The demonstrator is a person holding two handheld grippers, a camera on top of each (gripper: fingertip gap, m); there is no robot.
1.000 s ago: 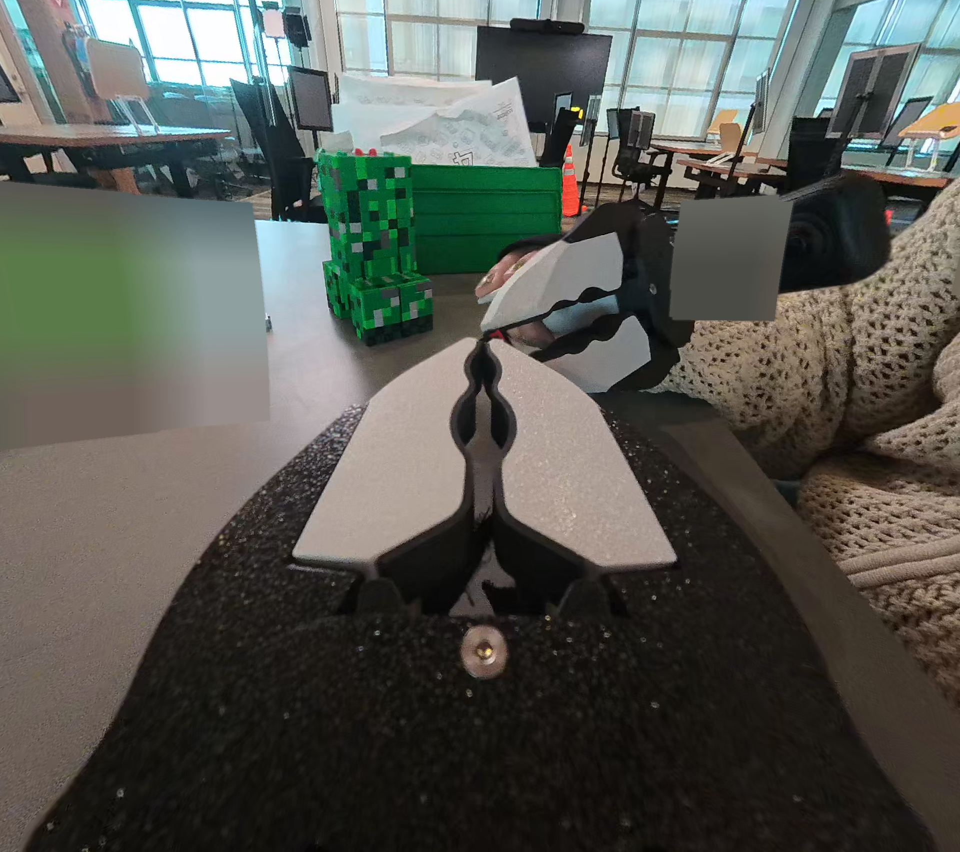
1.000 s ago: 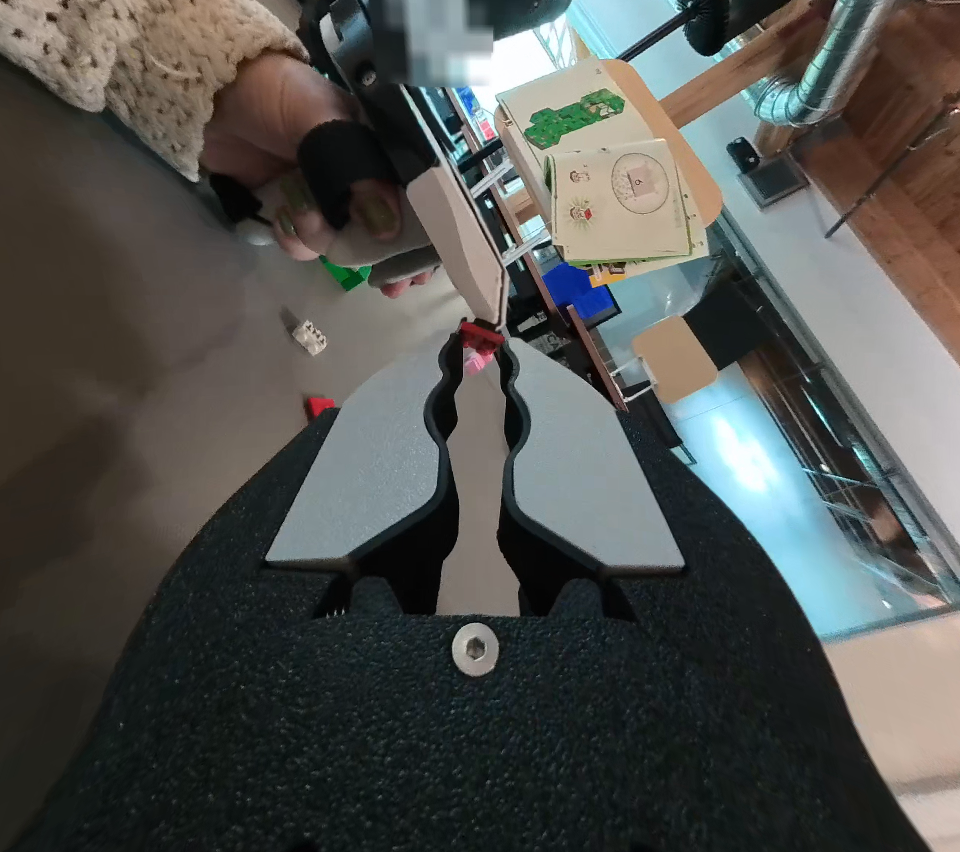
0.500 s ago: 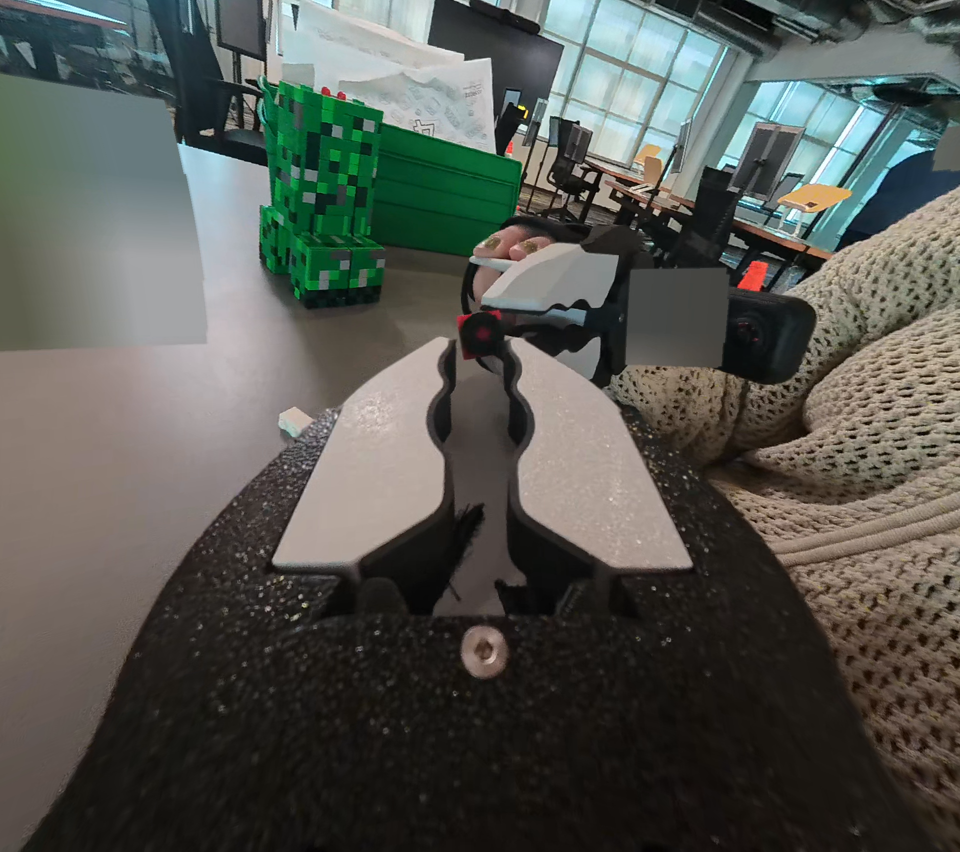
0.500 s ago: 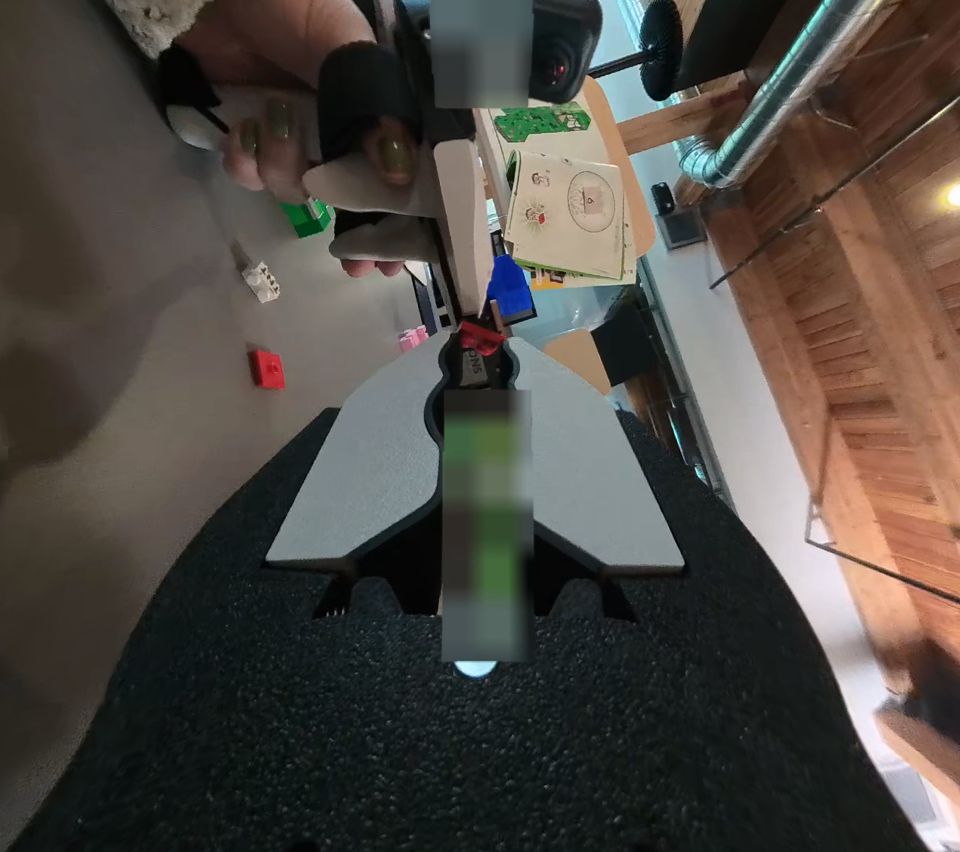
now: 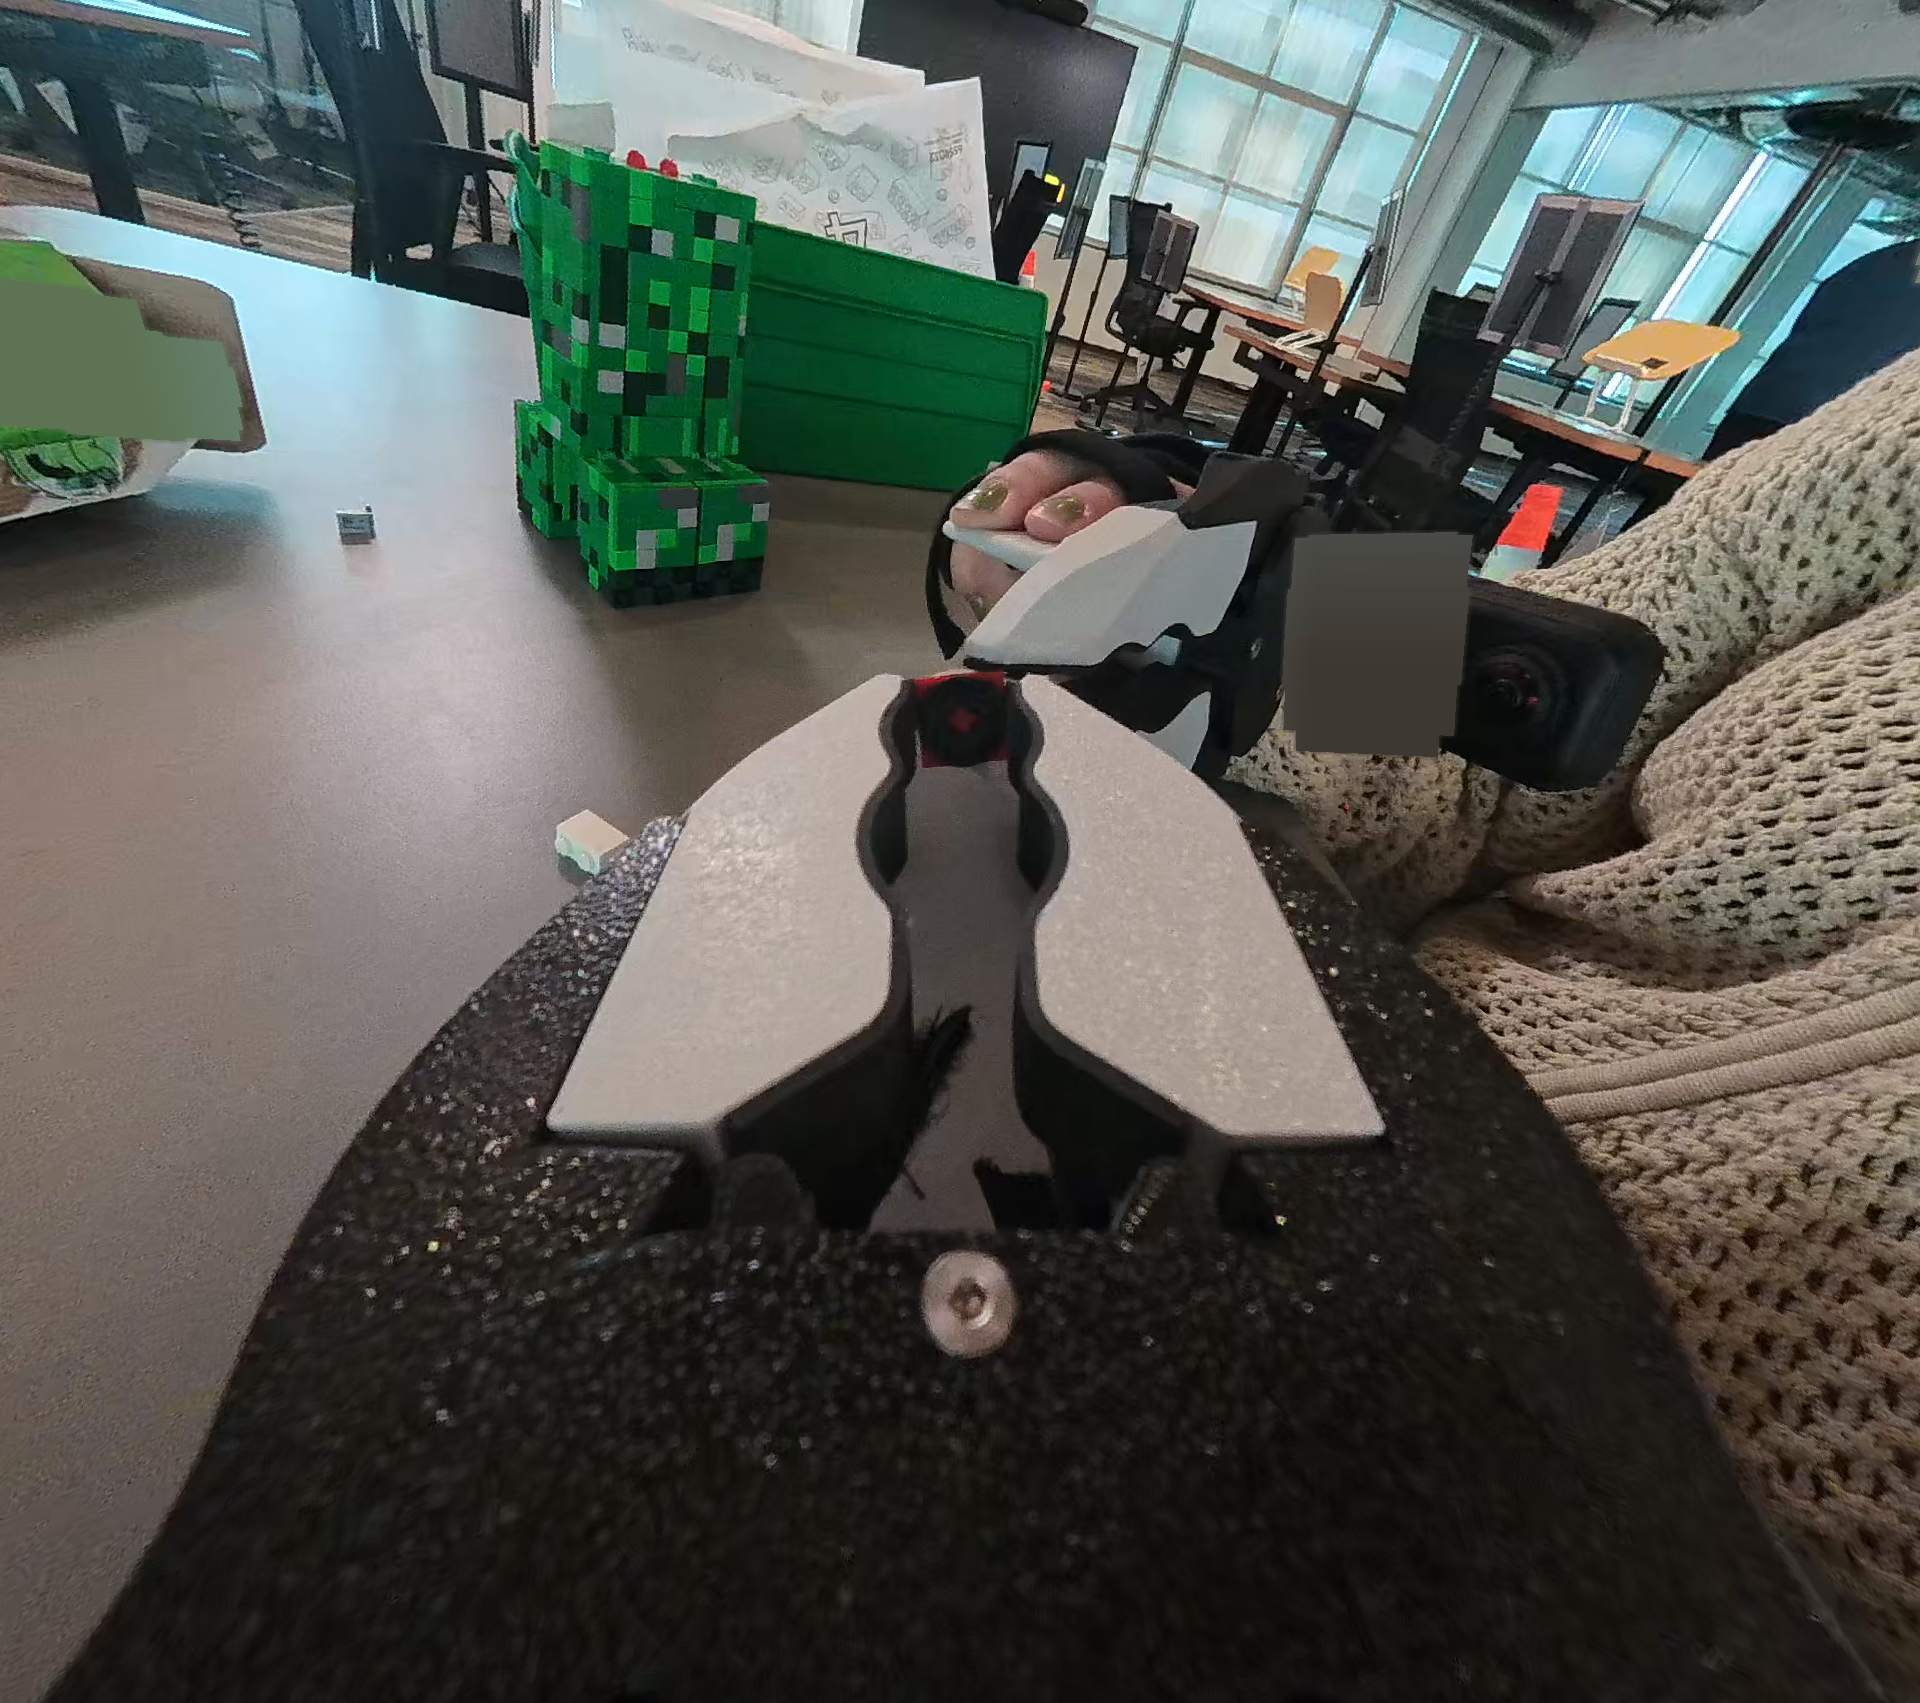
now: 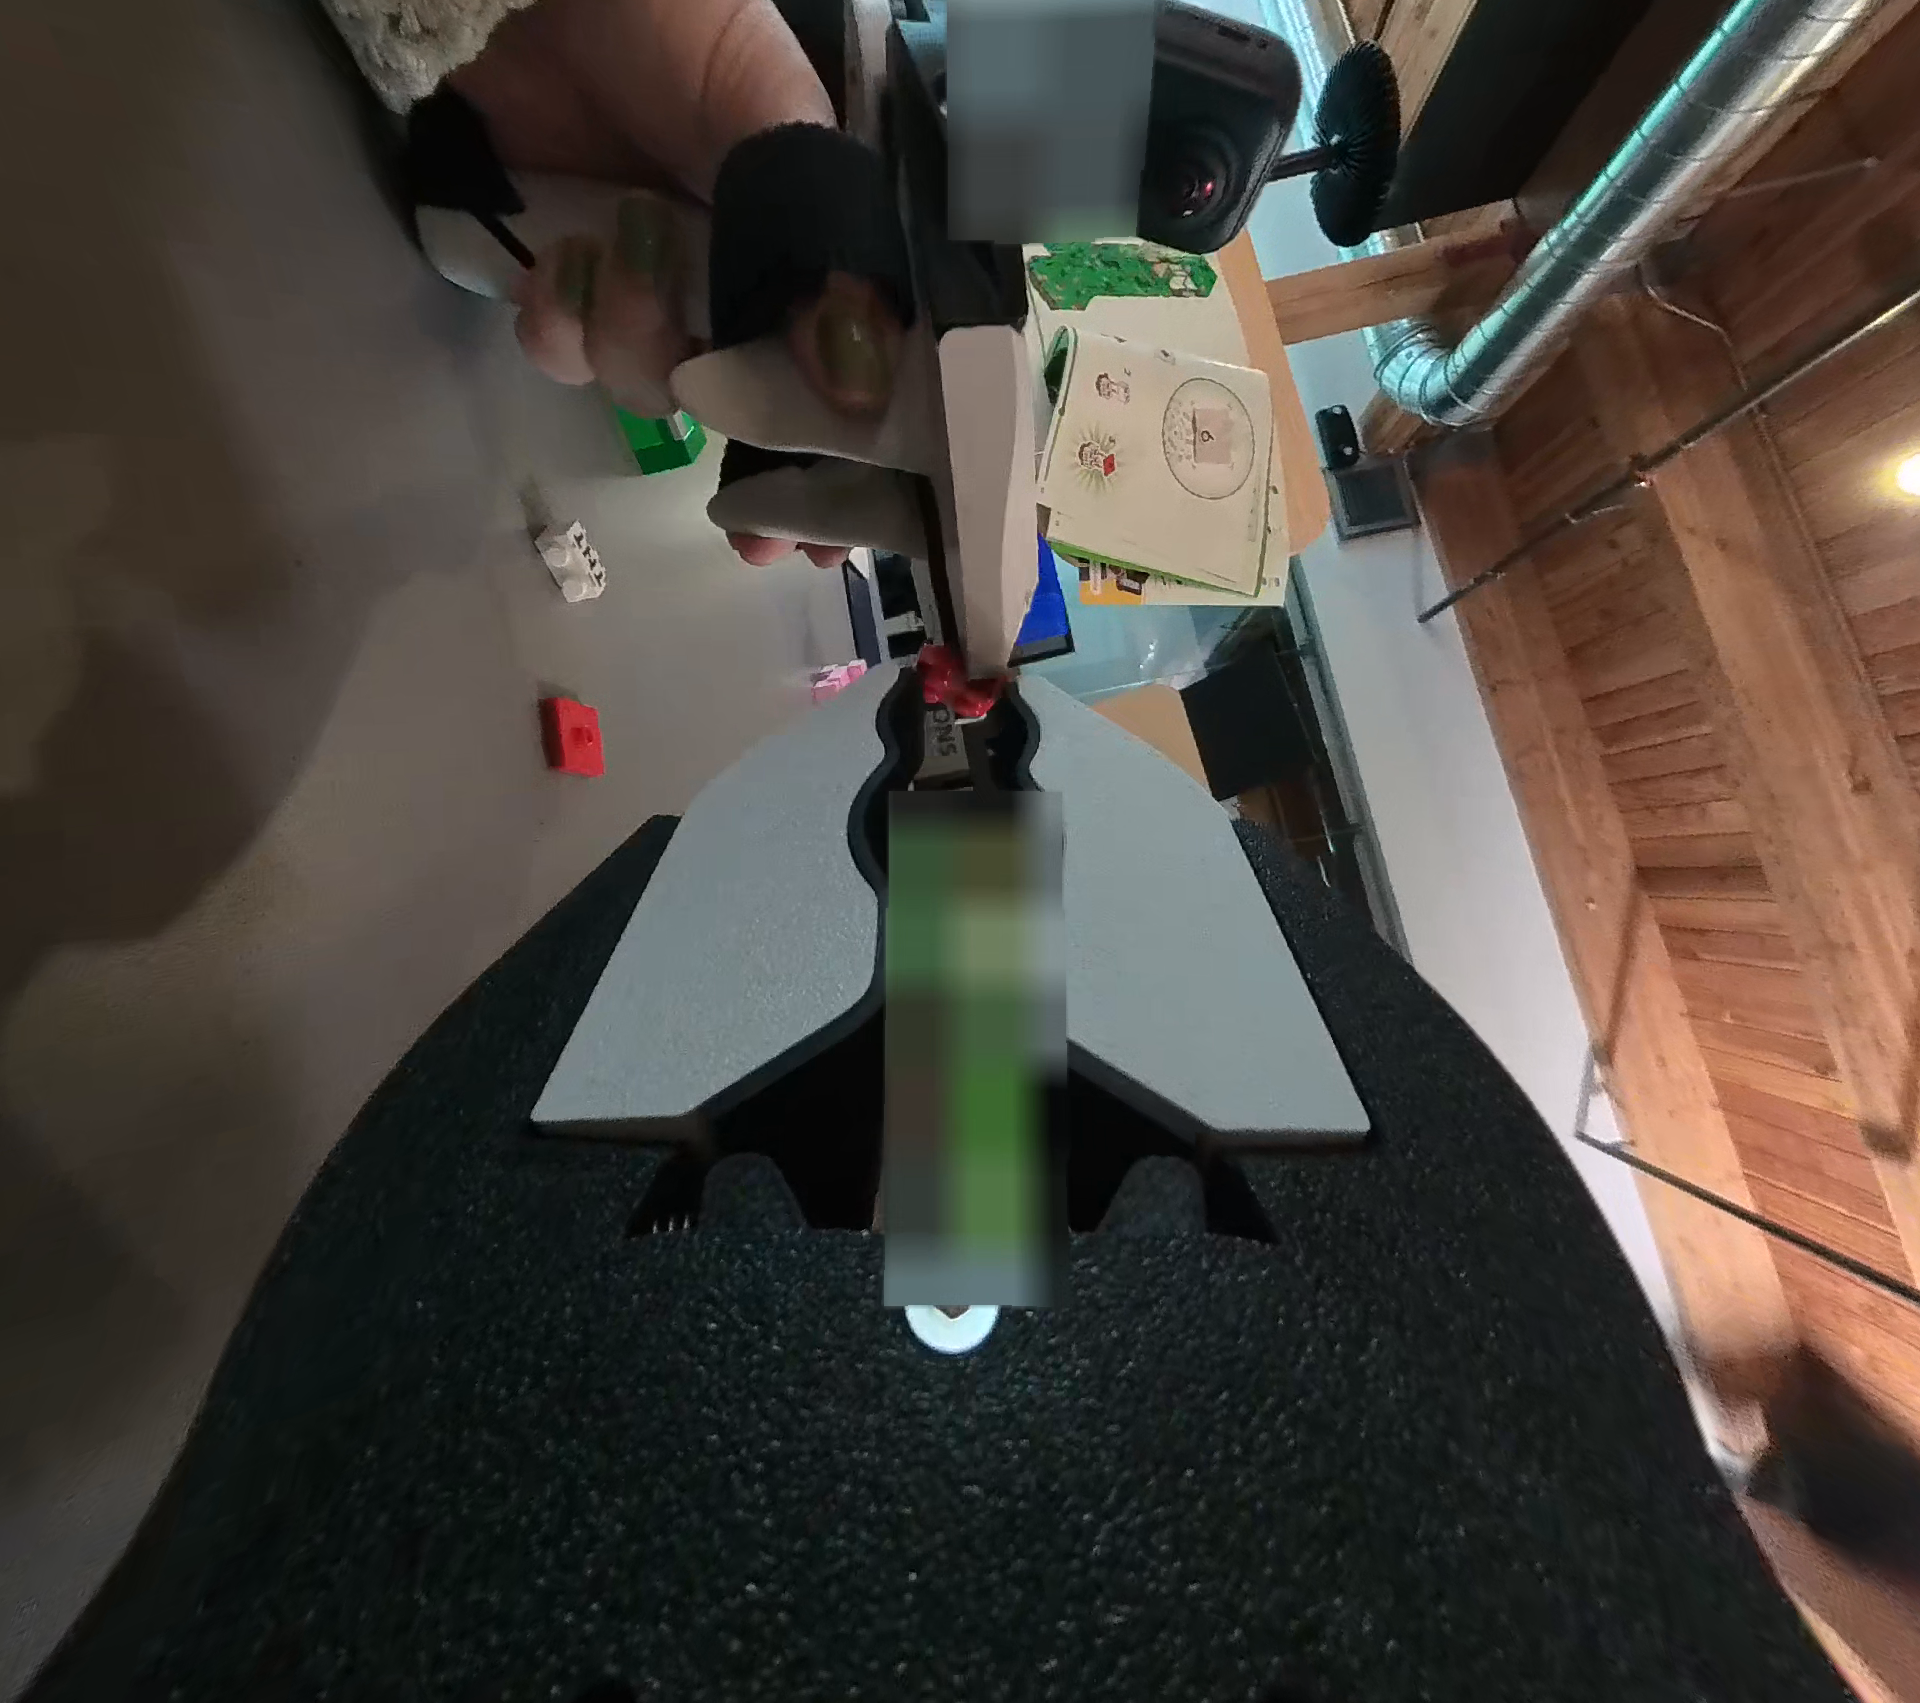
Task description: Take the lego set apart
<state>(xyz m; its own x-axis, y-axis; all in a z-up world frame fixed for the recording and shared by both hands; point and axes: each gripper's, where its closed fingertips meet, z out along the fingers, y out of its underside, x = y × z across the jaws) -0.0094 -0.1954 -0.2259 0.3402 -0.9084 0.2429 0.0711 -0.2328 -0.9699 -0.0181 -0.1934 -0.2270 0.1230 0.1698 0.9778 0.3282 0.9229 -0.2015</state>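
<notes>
A small red lego piece [image 5: 961, 723] sits between the tips of my left gripper [image 5: 958, 697], which is closed on it. My right gripper [image 5: 987, 666] comes in from the right and meets the same piece with its tips. In the right wrist view the red piece [image 6: 951, 677] is pinched at the tips of my right gripper [image 6: 956, 703], and the left gripper [image 6: 987, 635] reaches down onto it from above. The green pixel-pattern lego figure [image 5: 644, 375] stands upright on the grey table [image 5: 260, 770], farther off to the left.
A green bin [image 5: 894, 365] with white paper bags stands behind the figure. Loose pieces lie on the table: a white brick [image 5: 590, 841], a small grey piece [image 5: 355, 523], a red brick [image 6: 571, 734], a white brick [image 6: 571, 562], a green brick [image 6: 660, 438]. Booklets [image 6: 1153, 469] lie beyond. Left and right tips are no more than a few centimetres apart. Both grippers' tips are roughly 20 centimetres from the green pixel-pattern lego figure [image 5: 644, 375].
My left gripper was shut and empty, then opened and closed round the red piece that my right gripper holds. Both grippers have drawn together at the piece.
</notes>
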